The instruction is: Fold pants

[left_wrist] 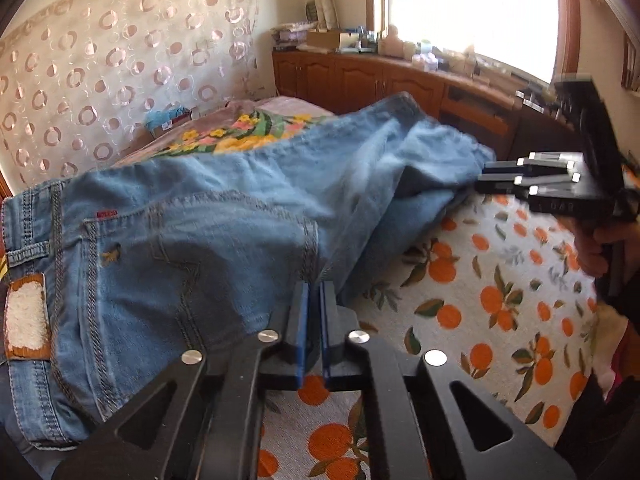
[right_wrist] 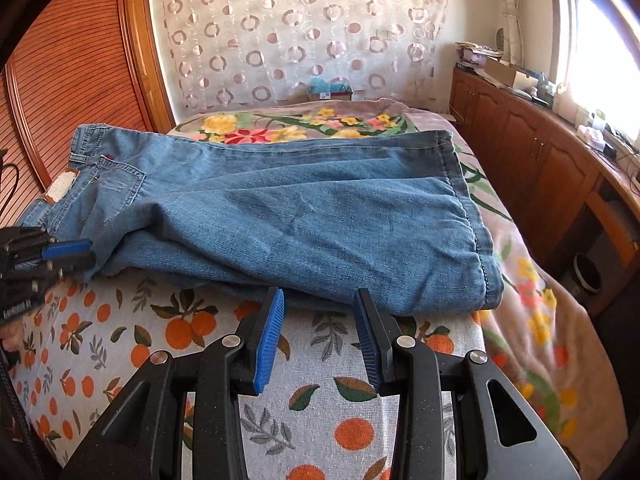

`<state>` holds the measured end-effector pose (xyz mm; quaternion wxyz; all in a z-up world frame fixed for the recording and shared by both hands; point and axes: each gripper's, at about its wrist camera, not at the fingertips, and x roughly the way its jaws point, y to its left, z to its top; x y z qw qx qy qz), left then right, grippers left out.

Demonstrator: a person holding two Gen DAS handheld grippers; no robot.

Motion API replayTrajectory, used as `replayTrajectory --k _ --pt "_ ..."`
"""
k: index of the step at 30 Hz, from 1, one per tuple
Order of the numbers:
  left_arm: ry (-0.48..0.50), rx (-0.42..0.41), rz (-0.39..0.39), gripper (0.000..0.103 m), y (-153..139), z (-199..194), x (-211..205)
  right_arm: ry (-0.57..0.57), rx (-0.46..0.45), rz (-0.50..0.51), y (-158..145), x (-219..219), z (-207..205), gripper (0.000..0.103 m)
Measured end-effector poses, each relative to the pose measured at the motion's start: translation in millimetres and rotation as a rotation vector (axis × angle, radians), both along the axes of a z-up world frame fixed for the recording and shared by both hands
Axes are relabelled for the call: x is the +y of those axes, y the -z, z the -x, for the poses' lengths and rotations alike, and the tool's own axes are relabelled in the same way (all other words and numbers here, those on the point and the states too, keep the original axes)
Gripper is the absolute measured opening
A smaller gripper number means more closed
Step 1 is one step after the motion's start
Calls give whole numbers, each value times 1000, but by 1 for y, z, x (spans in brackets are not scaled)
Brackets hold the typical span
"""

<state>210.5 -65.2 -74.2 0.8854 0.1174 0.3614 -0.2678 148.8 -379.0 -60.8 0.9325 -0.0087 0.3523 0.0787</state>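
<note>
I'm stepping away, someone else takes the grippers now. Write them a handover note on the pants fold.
Left gripper: jaws nearly together, at the near edge of the jeans by the seat; whether it pinches denim can't be told.
Right gripper: open, empty, just short of the leg's near edge.
Jeans lie across the orange-print cloth on the bed, legs stacked lengthwise, waistband left, hems right.
Done: legs laid together.
Left: fold crosswise, hems toward waistband.

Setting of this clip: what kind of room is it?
Most likely a home bedroom: the jeans lie on a bed spread with floral and orange-print covers, wooden cabinets run under a bright window, and a curtain hangs behind.
</note>
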Motion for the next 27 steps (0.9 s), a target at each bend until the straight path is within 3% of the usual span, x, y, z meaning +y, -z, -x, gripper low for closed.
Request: replayTrajectory --k 7,12,18,20,23,24,27 --pt "-72 -71 50 1 -41 -31 21 -37 -15 -14 -4 9 2 37" --pt "-70 -31 55 2 -42 -37 21 -56 -18 -13 -5 19 -1 37" --pt "-52 23 39 18 -25 -30 16 -54 -12 -7 -1 21 -6 37" --pt "-41 34 43 19 -22 -26 14 -54 -11 -6 -1 21 -6 37" --pt "-15 42 56 39 -19 -20 9 -50 -11 -1 -2 20 -5 37" --pt "-5 46 59 51 -17 -18 7 -48 -11 -2 -2 19 -5 37" --pt "25 66 43 55 -9 -10 -3 -44 -9 -7 -1 20 -5 37"
